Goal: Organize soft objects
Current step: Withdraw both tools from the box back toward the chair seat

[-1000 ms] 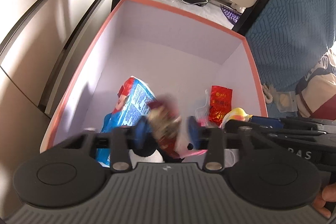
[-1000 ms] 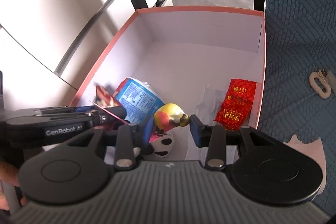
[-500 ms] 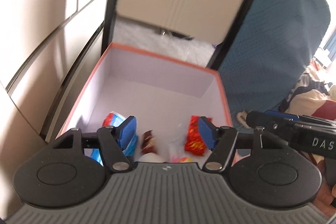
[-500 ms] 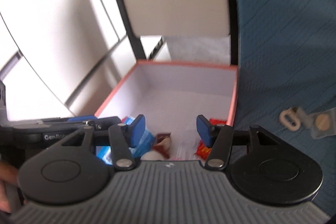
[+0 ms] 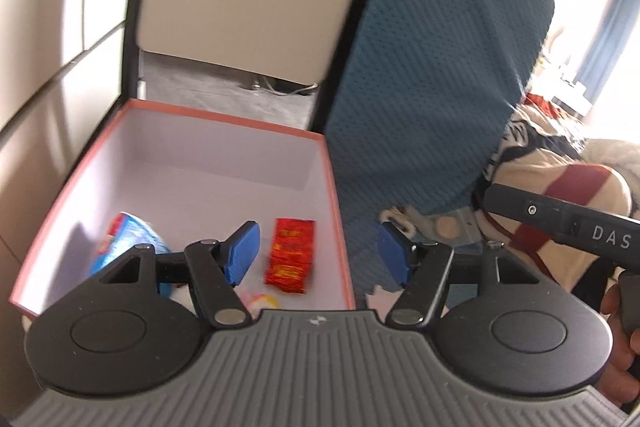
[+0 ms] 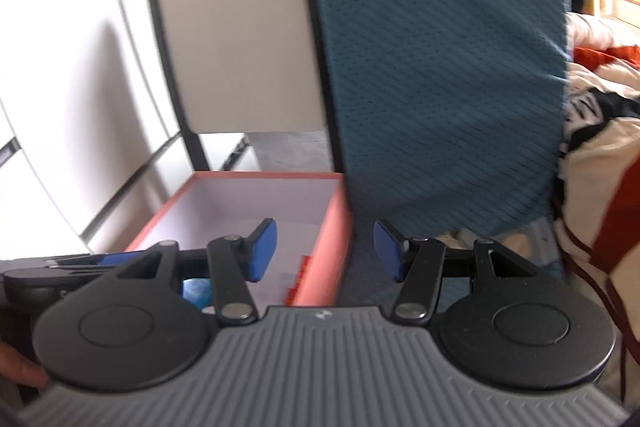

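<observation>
Between the wide-open, empty blue pads of the left gripper (image 5: 318, 254) lies a red snack packet (image 5: 291, 255) on the floor of an orange-rimmed box (image 5: 336, 195), beside a blue packet (image 5: 130, 241). The right gripper (image 6: 325, 251), also open and empty, straddles the box's right wall. Both seem raised clear, likely having finished dropping items in.

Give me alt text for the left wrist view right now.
The left gripper hangs open and empty above a pink-rimmed box holding a red packet and a blue snack bag. Right of the box lies blue fabric; the right gripper enters from the right edge.
</observation>
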`<control>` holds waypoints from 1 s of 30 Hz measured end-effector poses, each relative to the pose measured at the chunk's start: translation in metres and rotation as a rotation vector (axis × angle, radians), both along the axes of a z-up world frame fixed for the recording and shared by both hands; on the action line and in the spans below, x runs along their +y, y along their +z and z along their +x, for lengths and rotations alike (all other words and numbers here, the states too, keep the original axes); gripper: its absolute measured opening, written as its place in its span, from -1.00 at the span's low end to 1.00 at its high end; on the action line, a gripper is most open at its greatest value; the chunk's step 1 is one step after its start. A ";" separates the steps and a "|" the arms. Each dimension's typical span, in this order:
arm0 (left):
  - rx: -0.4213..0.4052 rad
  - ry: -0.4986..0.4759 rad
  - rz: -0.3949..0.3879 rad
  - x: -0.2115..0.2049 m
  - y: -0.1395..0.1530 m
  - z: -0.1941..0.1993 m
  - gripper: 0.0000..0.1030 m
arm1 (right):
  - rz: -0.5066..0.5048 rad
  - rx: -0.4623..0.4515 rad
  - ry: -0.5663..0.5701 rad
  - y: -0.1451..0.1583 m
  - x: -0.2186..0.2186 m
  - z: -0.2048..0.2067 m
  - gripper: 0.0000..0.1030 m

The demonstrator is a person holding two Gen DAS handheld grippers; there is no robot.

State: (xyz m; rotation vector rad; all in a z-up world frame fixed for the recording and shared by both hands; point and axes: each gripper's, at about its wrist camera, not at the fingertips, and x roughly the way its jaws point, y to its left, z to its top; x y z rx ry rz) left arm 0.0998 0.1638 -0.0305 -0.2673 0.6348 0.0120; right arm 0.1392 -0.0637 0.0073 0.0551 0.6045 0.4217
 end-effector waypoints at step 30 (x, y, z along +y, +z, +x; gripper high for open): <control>0.021 -0.263 0.031 -0.150 -0.063 0.010 0.37 | -0.014 0.048 -0.271 -0.076 -0.147 -0.048 0.11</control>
